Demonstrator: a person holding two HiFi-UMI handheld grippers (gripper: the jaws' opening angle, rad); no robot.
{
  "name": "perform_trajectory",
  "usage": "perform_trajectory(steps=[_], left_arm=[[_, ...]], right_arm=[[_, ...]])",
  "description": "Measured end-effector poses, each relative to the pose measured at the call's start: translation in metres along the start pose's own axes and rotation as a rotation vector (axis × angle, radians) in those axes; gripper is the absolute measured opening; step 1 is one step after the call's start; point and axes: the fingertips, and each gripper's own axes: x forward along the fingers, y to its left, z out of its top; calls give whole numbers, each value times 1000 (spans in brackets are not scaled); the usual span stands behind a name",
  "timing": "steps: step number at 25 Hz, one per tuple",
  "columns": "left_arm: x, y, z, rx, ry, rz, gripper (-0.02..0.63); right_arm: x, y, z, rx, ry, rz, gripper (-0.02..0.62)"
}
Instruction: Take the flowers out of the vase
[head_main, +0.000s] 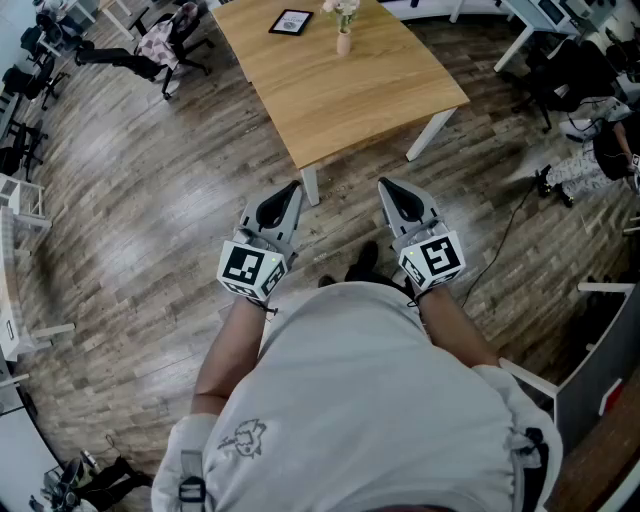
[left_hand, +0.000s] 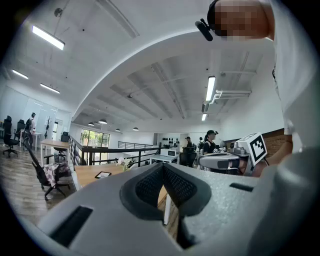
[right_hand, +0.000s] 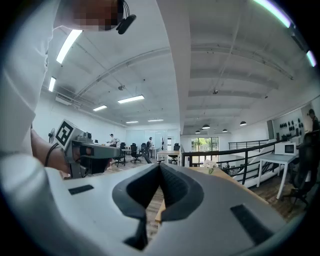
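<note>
Standing on floor (head_main: 150, 200), short of bench (head_main: 340, 100). Holding left gripper (head_main: 291, 190) level, jaws pressed together, nothing between them. Far side of bench: tablet (head_main: 291, 21), then vase (head_main: 344, 43) upright with flowers (head_main: 343, 12) in it, well apart from both grippers. Holding right gripper (head_main: 386, 186) level beside left, jaws closed too, empty.
</note>
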Motion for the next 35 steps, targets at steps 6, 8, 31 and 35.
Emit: perform_trajectory(steps=[6,8,31,35], left_arm=[[10,0,0,0,1,12,5],[14,1,0,0,3,16,4],[169,21,-8,-9,43,82,3],[190,29,-10,-13,57,82,3]], right_arm=[[1,-13,-1,3,-6,0,3],[2,-18,-3,11,-8,-1,3],[63,-174,-16,52,-5,55,4],[78,-188,-19,62,-1,70,5]])
